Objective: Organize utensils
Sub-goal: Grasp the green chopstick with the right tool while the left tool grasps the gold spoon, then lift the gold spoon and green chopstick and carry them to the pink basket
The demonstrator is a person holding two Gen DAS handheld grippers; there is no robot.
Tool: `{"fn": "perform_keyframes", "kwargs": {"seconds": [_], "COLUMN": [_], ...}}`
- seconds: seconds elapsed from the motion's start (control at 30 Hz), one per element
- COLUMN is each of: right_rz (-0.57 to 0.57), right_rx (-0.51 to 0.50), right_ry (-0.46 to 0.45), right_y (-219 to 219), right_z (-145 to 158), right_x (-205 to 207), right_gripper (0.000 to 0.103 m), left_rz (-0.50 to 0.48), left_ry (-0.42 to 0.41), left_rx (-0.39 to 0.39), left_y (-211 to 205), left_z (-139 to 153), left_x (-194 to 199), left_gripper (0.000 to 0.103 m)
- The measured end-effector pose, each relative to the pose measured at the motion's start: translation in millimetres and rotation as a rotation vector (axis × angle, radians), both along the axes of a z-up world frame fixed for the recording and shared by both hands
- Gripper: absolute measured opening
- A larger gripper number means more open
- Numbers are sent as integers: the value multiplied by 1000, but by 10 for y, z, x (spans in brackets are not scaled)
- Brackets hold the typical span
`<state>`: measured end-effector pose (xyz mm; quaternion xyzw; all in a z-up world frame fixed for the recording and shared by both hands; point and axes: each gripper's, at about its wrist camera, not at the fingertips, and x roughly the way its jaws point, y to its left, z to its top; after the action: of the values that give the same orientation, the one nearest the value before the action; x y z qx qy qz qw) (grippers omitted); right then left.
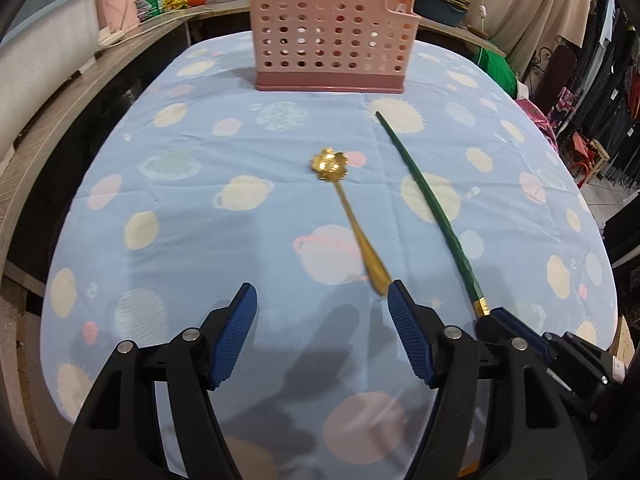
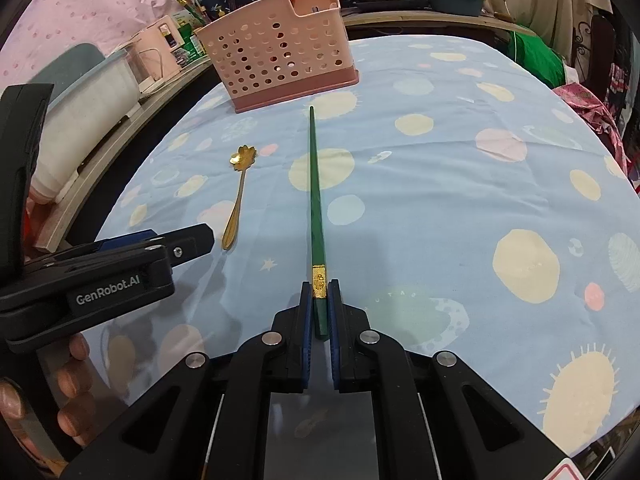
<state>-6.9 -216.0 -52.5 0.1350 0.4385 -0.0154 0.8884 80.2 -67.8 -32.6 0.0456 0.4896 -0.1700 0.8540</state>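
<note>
A pink perforated utensil holder (image 1: 330, 36) stands at the far side of the table; it also shows in the right wrist view (image 2: 280, 50). A gold flower-bowl spoon (image 1: 348, 208) lies in the middle, handle end near my left gripper (image 1: 322, 300), which is open and empty; its right fingertip (image 1: 396, 296) sits beside the handle tip. The spoon shows in the right wrist view (image 2: 237, 194) too. My right gripper (image 2: 320, 292) is shut on the gold-banded end of a green chopstick (image 2: 314, 200), which points toward the holder. The chopstick also shows in the left wrist view (image 1: 428, 204).
A blue tablecloth (image 2: 460, 208) with planet prints covers the table. A wooden counter (image 1: 80, 92) with bottles and containers runs along the left. A white tub (image 2: 92, 104) stands on it. Clothes and a green cloth (image 2: 536, 60) lie at the right.
</note>
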Motion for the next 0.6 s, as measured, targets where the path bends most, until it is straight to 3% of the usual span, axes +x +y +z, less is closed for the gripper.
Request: {"fn": "perform_keyframes", "kwargs": {"seconds": [0.13,0.33,0.43,0.5,0.6], "right_rz": [-5,-3,-1,-1,1], "right_rx": [9,12,11,11,13], "right_ry": [0,0,-1,-1,0], "right_y": [-25,-32,-29,-29,-31], "right_z": [-5,-6,-6,-5,-1], "right_x": [-3,1,4,1,-1], "right_gripper": [7,7,7,7,7], "left_rz": [-5,-16,-28,-39,-48], "left_ry": [22,9,0,-1,7], "left_rx": [-8,14,19,22,14], "left_y": [-95,-185,-211,-215,-201], "left_z": [-77,-128,-118,-115,-112], "left_x": [63,84,84,80,68], "left_gripper": [64,53,36,17,10]}}
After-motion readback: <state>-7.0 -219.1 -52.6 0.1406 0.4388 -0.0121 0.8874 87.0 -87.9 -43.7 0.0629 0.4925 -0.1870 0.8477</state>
